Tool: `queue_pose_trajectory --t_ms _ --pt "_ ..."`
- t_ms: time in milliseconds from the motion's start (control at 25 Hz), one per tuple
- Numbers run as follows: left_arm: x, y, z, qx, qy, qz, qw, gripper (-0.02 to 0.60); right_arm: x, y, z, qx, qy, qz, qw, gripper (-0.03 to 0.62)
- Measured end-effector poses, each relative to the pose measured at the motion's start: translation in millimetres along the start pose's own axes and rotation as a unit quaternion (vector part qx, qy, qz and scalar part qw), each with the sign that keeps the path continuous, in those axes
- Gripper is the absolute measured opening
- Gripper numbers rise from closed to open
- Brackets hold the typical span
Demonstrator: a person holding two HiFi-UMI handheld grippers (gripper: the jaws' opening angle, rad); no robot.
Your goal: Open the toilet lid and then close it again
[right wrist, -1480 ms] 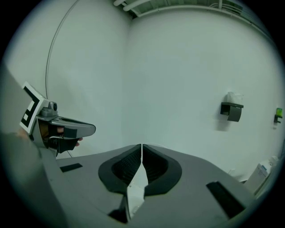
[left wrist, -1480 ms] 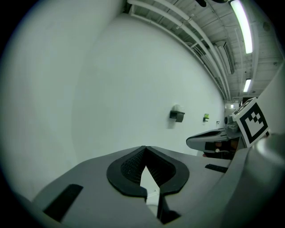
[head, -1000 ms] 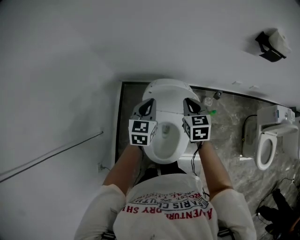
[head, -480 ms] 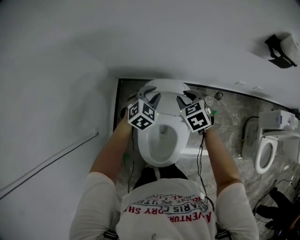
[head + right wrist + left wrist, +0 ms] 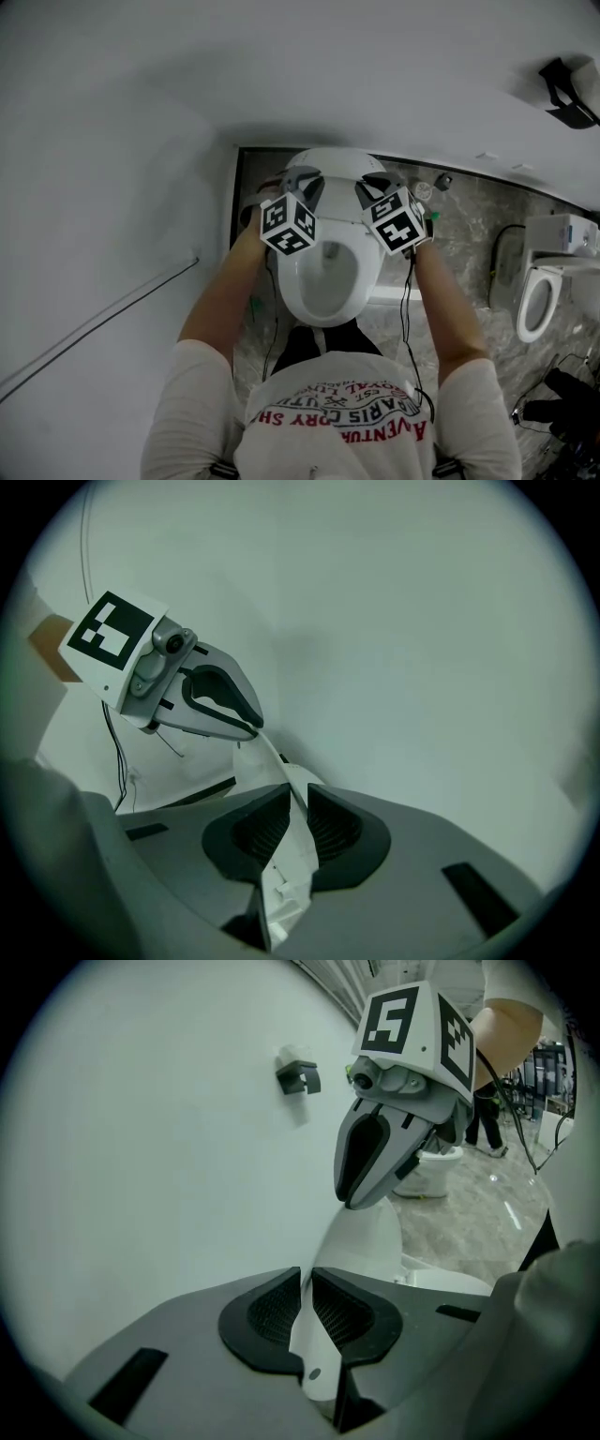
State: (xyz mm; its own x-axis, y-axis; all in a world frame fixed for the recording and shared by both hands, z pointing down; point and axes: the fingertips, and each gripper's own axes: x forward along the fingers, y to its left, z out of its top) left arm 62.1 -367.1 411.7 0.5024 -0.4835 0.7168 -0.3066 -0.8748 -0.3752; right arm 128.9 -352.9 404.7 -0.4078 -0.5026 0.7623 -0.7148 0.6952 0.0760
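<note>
**A:** How did the left gripper stand?

**B:** The left gripper point(image 5: 307, 1279) had just been closing. Its jaws stood narrow, with the pads pressed on the thin white edge of the toilet lid point(image 5: 361, 1241), low in the middle of its view.

**A:** And the other one?

**B:** Much the same. The right gripper point(image 5: 298, 803) had just been closing too. It was narrow and clamped on the lid's opposite side edge, again low and central in its view.

**A:** Where was the lid?

**B:** In the head view it sat in the upper middle, raised behind the uncovered toilet bowl point(image 5: 323, 281) and close to the wall point(image 5: 328, 75). That view was dim, so I couldn't tell whether it touched the wall.

**A:** How would it handle?

**B:** I'd judge it to be stiff moulded plastic, fairly light, and swinging on a hinge at the back. The surface looked glossy, so the pads could slip on it. The two side edges were the sensible hold, gripped evenly. It should be brought down slowly, since a dropped lid slams and could crack.
</note>
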Motion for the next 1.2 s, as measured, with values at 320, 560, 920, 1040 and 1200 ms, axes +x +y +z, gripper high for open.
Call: queue_pose_trajectory --t_ms 320,560,920,1040,1200 --pt "-28 -29 -4 0.035 -0.004 -0.029 0.9990 0.044 -22 33 -9 -0.032 0.003 -0.012 0.999 0.055" --pt "-55 -64 -13 0.077 -0.007 -0.051 0.9958 0.044 -43 71 -24 -0.035 0.006 -0.003 0.999 0.055" --pt "-87 -120 -33 0.120 -0.014 -0.082 0.9893 0.041 -65 131 -49 -0.051 0.025 -0.037 0.998 0.055" --pt "-96 -138 -40 0.118 -0.021 -0.086 0.9891 0.040 -70 150 -60 -0.069 0.036 -0.040 0.996 0.055" --pt "-110 -168 -54 0.112 -0.031 -0.079 0.9902 0.040 -75 181 -79 -0.084 0.053 -0.042 0.994 0.055"
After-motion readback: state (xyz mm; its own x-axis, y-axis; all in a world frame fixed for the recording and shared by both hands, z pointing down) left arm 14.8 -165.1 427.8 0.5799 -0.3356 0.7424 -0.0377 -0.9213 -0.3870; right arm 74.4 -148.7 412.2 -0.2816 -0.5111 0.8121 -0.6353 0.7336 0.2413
